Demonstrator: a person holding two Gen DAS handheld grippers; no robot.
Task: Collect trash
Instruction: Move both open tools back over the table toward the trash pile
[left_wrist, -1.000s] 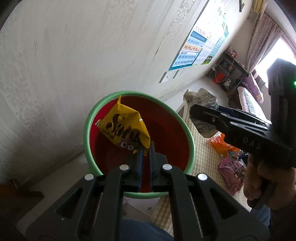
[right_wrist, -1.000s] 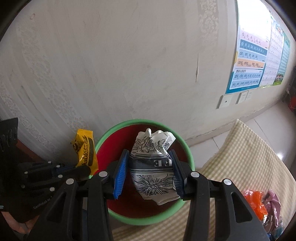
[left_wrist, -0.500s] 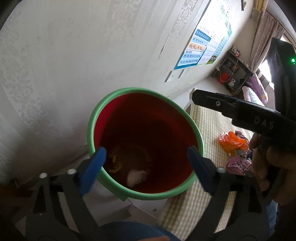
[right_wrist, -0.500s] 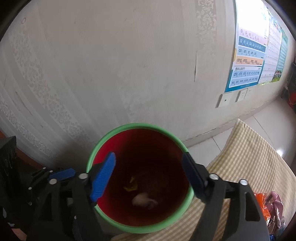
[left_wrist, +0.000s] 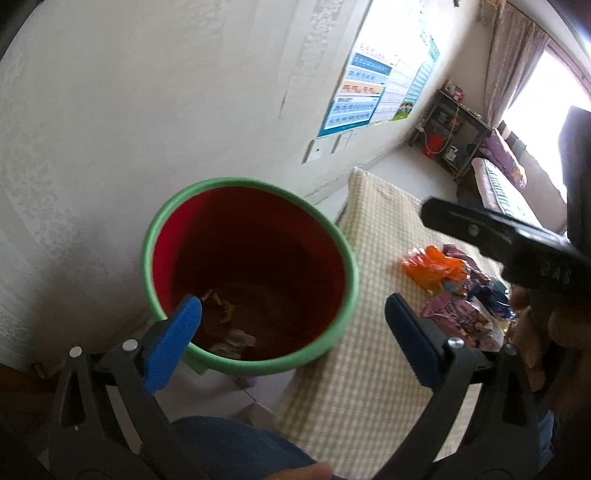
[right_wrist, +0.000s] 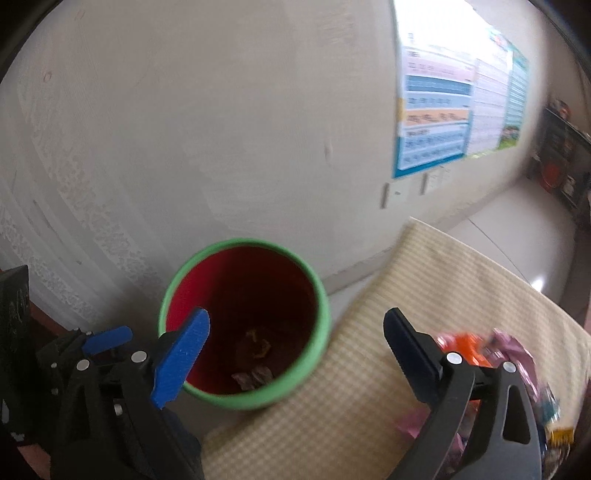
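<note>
Left gripper (left_wrist: 291, 325), jaws spread wide and opening, nothing between the blue pads (left_wrist: 173, 343); it is held above the near rim of the bin (left_wrist: 155, 236), a red bucket with a green rim standing on the floor against the pale wall (left_wrist: 129, 92). Right gripper (right_wrist: 295, 354), jaws likewise wide and opening, empty, over the gap between the bin (right_wrist: 321, 306) and the checked cloth (right_wrist: 332, 406). Trash inside the bin: a crumpled yellow wrapper (left_wrist: 225, 308) and a pale crumpled paper (left_wrist: 236, 339) lie on the bottom. Trash outside the bin: an orange wrapper (left_wrist: 432, 267) and pink packets (left_wrist: 458, 319) lie together on the checked cloth (left_wrist: 376, 258), well apart from the bin. A chart (left_wrist: 365, 99) hangs on the wall.
</note>
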